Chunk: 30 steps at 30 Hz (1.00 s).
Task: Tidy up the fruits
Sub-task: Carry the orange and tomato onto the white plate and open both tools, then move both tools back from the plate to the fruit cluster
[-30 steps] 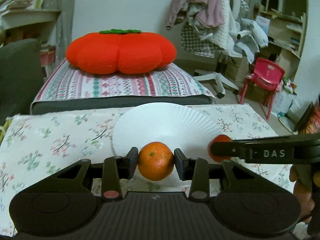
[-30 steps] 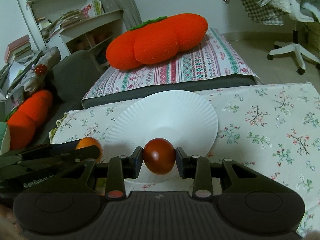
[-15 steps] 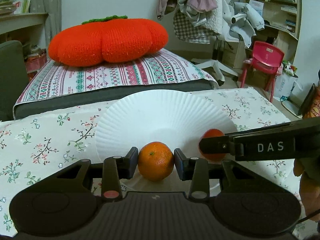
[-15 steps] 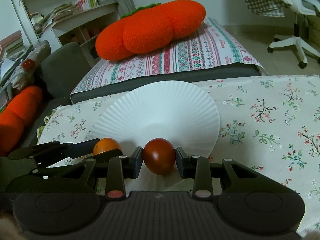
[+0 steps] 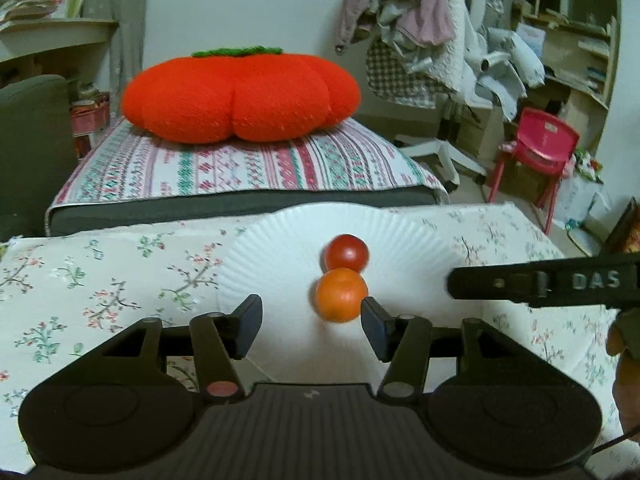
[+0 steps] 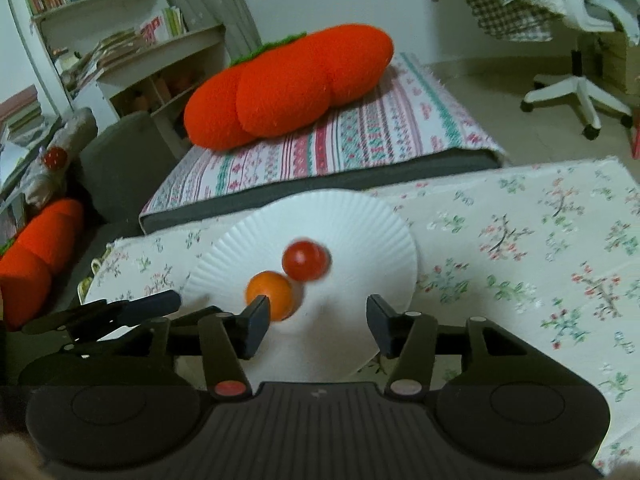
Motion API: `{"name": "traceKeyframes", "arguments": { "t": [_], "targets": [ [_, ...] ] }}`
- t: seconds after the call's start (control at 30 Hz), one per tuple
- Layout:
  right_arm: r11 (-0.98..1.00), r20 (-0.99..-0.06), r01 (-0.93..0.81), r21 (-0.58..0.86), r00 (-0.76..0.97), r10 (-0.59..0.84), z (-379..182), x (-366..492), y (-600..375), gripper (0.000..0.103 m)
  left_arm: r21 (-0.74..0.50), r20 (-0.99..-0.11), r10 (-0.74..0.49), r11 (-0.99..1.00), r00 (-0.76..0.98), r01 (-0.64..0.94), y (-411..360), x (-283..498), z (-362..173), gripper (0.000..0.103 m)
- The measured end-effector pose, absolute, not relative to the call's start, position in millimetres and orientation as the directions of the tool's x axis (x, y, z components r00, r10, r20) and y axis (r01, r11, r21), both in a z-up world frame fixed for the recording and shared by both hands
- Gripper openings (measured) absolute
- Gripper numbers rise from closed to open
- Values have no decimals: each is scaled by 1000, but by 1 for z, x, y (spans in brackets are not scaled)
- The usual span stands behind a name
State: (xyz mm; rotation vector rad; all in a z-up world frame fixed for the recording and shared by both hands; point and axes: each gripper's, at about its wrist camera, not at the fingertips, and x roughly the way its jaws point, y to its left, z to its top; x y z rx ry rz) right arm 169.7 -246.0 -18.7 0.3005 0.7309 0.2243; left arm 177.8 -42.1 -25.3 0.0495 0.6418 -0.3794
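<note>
An orange (image 5: 341, 294) and a dark red round fruit (image 5: 346, 253) lie touching each other on a white ribbed paper plate (image 5: 276, 256). In the right wrist view the orange (image 6: 271, 290) sits left of the red fruit (image 6: 306, 260) on the plate (image 6: 360, 232). My left gripper (image 5: 311, 326) is open and empty, just in front of the orange. My right gripper (image 6: 317, 326) is open and empty, above the plate's near part. The right gripper's finger (image 5: 540, 282) shows at the right of the left wrist view.
The plate lies on a floral tablecloth (image 6: 540, 240). Behind the table is a striped mattress (image 5: 240, 168) with a big orange plush pumpkin (image 5: 240, 96). A red child's chair (image 5: 540, 152) and an office chair base (image 6: 576, 96) stand on the floor at right.
Both grippers have opened and let go of their fruits. The orange and the red fruit now lie on the plate. Both grippers have drawn back and up a little.
</note>
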Motion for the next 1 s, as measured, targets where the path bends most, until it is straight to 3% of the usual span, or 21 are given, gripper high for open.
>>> {"name": "traceKeyframes", "arguments": {
  "t": [0.2,0.27,0.33,0.47,0.53,0.73,1.0],
  "targets": [
    [945,-581,-95,312,768,269,-2,157,-251,80,-37,-586,-270,951,764,307,-36,170,-7,41],
    [948,-567,-101,301,781,263,4,150,-251,85,-31,-594,-245,959,766,283,-33,167,-3,44],
    [949,-555,-110,296,789,265,9,144,-251,91,-29,-599,-219,967,770,252,-29,162,1,53],
    [953,-538,-146,267,798,273,17,128,-245,100,26,-603,-143,980,785,198,-22,150,7,57],
    [953,-530,-158,259,802,277,22,123,-243,103,48,-596,-110,984,795,172,-17,144,10,67],
    [948,-531,-164,274,796,291,25,110,-240,103,23,-592,-76,994,802,111,6,128,19,79],
    [945,-534,-188,266,787,307,25,88,-229,103,-34,-627,-95,995,773,95,25,106,16,80]
  ]
}}
